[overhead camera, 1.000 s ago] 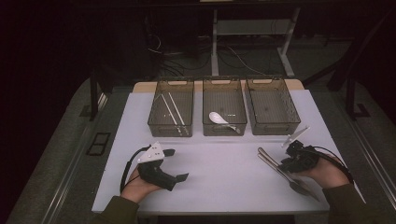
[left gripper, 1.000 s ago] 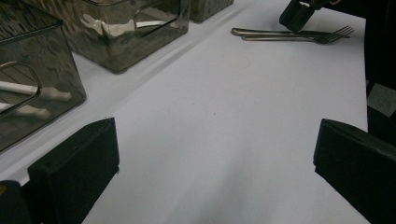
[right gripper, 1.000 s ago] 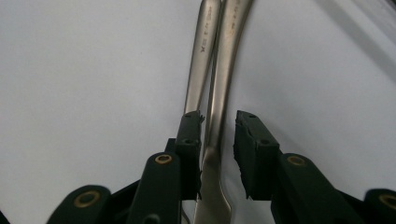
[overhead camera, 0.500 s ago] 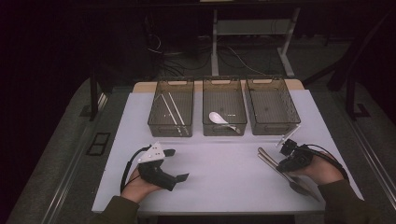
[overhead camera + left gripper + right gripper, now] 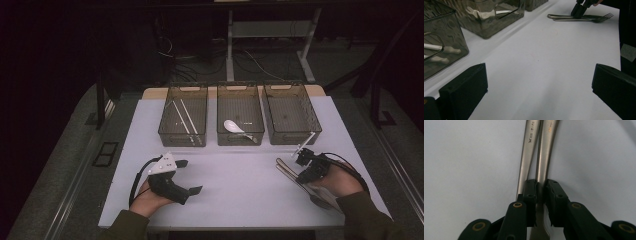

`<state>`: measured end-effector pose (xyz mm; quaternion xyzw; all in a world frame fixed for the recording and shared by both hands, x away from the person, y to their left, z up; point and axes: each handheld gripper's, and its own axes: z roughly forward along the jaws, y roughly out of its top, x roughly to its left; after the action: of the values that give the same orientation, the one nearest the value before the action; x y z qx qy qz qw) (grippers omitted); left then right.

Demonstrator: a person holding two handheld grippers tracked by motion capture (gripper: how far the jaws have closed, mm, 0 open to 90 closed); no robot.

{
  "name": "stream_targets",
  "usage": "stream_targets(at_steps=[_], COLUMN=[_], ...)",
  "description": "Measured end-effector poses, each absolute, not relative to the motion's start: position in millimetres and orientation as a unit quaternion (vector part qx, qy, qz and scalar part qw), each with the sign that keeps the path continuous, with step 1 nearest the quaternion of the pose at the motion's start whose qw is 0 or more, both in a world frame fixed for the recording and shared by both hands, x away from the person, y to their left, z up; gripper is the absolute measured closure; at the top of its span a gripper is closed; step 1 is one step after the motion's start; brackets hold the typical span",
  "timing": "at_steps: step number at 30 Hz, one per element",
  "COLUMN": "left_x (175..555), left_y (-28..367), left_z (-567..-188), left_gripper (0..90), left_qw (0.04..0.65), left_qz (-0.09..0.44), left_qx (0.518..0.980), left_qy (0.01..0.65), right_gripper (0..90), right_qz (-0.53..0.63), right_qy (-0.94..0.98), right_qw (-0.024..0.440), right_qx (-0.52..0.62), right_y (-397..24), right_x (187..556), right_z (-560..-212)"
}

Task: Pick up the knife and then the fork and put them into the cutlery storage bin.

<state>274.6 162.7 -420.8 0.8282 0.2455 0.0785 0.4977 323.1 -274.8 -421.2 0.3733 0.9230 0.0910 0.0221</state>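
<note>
Tool closing on cutlery handle

Counter (image 5: 235,185) white, three bins (image 5: 239,112) at far edge. Left tool (image 5: 182,176) resting wide, holding nothing. Right tool (image 5: 541,192) just narrowing, pinching one steel handle (image 5: 545,152) of two lying side by side at right.

Three bins (image 5: 183,137) side by side behind two forks (image 5: 290,172) (probably touching).

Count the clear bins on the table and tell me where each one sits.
3, in a row at the table's far edge: left bin with white sticks, middle bin with a white spoon, right bin looking empty. None seem hidden.
</note>
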Motion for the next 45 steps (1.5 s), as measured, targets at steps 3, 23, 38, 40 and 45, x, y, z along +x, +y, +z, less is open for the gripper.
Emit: stream_targets(at_steps=[3, 23, 38, 40, 45], left_x=[274.6, 274.7, 275.3, 275.4, 275.7], left_y=[162.0, 162.9, 164.2, 164.3, 164.2], left_z=[-420.9, -420.3, -420.2, -420.4, -420.4], left_gripper=[0.0, 0.0, 0.0, 0.0, 0.0], left_qw=[0.497, 0.500, 0.500, 0.501, 0.500], left_qz=[0.078, 0.078, 0.076, 0.076, 0.076], left_qx=[0.829, 0.827, 0.826, 0.825, 0.827], left_qy=[0.245, 0.245, 0.247, 0.249, 0.248], right_gripper=[77.5, 79.9, 80.1, 80.1, 80.1], right_qz=[0.087, 0.082, 0.127, 0.133, 0.148], right_qy=[0.924, 0.920, 0.907, 0.905, 0.900], right_qw=[0.022, -0.005, 0.013, 0.014, 0.027], right_qx=[0.372, 0.384, 0.402, 0.404, 0.408], right_y=[-273.6, -275.6, -294.0, -297.0, -300.6], right_x=[324.0, 332.2, 332.2, 332.7, 333.0], right_z=[-421.2, -420.3, -402.3, -399.2, -388.2])
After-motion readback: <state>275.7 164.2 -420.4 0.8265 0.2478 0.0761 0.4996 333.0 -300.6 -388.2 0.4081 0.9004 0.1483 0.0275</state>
